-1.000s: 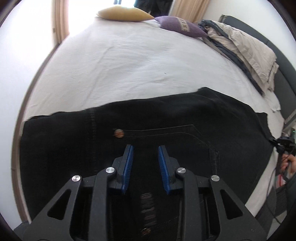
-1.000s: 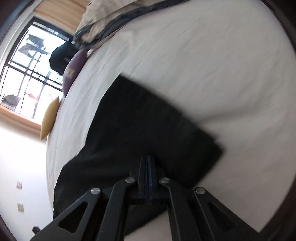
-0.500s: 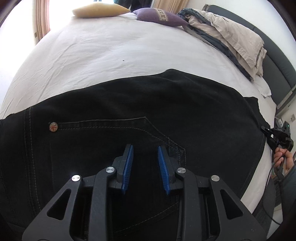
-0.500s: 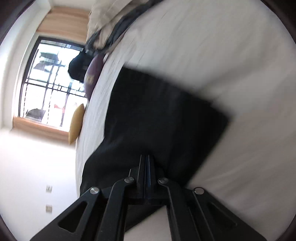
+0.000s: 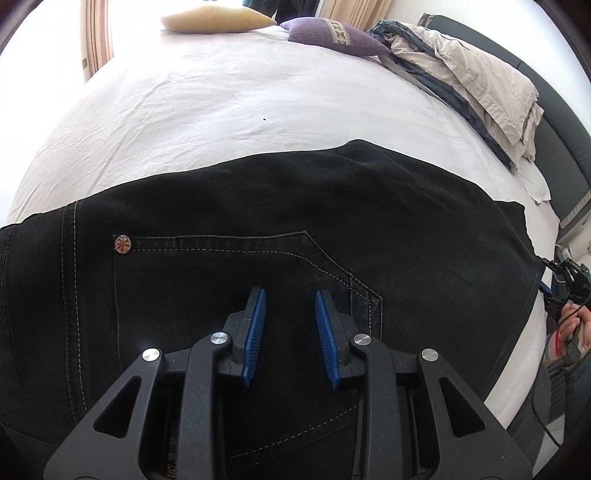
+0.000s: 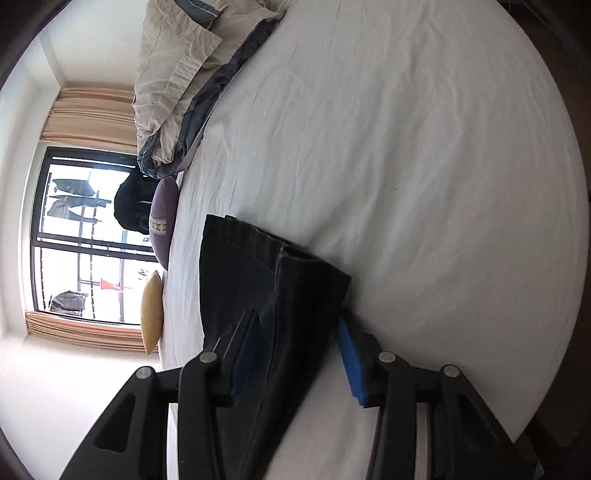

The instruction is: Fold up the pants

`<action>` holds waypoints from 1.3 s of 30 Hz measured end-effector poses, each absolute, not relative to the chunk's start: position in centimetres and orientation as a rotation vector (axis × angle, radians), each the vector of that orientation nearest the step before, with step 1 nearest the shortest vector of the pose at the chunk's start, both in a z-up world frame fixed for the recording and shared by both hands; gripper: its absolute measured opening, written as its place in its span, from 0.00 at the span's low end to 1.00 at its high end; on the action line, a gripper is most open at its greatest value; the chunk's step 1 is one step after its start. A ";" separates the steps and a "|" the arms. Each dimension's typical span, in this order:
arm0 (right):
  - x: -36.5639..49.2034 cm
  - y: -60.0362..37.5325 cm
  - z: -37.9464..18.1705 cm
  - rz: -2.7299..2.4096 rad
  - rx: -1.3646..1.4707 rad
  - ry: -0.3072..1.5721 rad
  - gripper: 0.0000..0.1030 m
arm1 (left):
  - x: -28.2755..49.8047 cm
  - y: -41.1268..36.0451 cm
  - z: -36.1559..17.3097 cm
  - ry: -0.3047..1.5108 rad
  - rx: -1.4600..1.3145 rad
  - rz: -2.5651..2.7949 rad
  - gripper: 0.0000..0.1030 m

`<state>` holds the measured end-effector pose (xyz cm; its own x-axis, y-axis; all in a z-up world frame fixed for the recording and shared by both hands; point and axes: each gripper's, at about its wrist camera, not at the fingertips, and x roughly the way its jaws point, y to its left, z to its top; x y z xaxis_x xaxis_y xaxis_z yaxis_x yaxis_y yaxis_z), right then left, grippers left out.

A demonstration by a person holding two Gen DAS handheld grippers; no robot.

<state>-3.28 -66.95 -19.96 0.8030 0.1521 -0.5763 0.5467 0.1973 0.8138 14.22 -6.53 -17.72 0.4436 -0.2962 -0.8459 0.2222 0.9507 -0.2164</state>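
Note:
Black denim pants (image 5: 332, 229) lie flat across the near part of the white bed, back pocket and a metal rivet (image 5: 122, 244) facing up. My left gripper (image 5: 290, 295) is open and empty, just above the pocket area. In the right wrist view the pant legs' end (image 6: 266, 280) lies on the sheet in two layers. My right gripper (image 6: 295, 332) is open, its jaws standing on either side of the leg end. The right gripper also shows at the far right edge of the left wrist view (image 5: 561, 280).
The white bed sheet (image 5: 258, 103) stretches beyond the pants. A yellow pillow (image 5: 218, 19) and a purple cushion (image 5: 332, 35) lie at the far side. A crumpled beige and grey duvet (image 5: 469, 77) lies along the dark headboard (image 5: 565, 122) on the right.
My right gripper was shut on the pants and has now opened, letting the leg end lie on the sheet. My left gripper moved rightward along the pants, staying open.

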 end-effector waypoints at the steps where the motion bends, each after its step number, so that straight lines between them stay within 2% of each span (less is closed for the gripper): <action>1: -3.5 -67.2 -20.3 -0.299 1.393 0.616 0.44 | 14.3 -6.8 -17.7 1.064 -0.078 -0.319 0.27; 5: -3.5 -68.1 -21.0 -0.297 1.462 0.578 0.41 | 14.2 -6.8 -17.7 1.059 -0.078 -0.316 0.27; 10: -3.8 -68.6 -22.1 -0.262 1.538 0.521 0.21 | 14.3 -6.8 -17.7 1.062 -0.094 -0.320 0.27; 13: -3.6 -68.4 -22.1 -0.251 1.522 0.521 0.15 | 14.3 -6.7 -17.7 1.062 -0.101 -0.322 0.27; 22: -3.4 -67.2 -19.8 -0.319 1.387 0.520 0.12 | 14.3 -6.1 -17.6 1.065 -0.126 -0.327 0.27; 27: -0.2 -61.7 -12.9 -0.266 1.050 0.556 0.12 | 14.2 -5.7 -17.6 1.059 -0.149 -0.331 0.27; 31: 4.6 -48.5 -7.9 0.010 0.544 0.688 0.12 | 14.1 -5.4 -17.4 1.058 -0.175 -0.329 0.27; 33: 5.8 -40.8 -8.5 0.156 0.270 0.792 0.12 | 14.2 -5.3 -17.2 1.066 -0.192 -0.326 0.27; 36: 6.0 -34.0 -11.0 0.263 0.047 0.887 0.12 | 14.2 -5.2 -16.6 1.078 -0.217 -0.323 0.28; 37: 5.9 -32.7 -11.6 0.281 0.008 0.900 0.12 | 14.2 -5.1 -16.3 1.074 -0.244 -0.330 0.31; 38: 5.8 -31.8 -12.1 0.279 -0.026 0.909 0.12 | 14.1 -4.9 -16.1 1.069 -0.281 -0.340 0.49; 39: 5.7 -31.3 -12.3 0.275 -0.045 0.911 0.12 | 14.0 -4.9 -15.8 1.064 -0.327 -0.352 0.60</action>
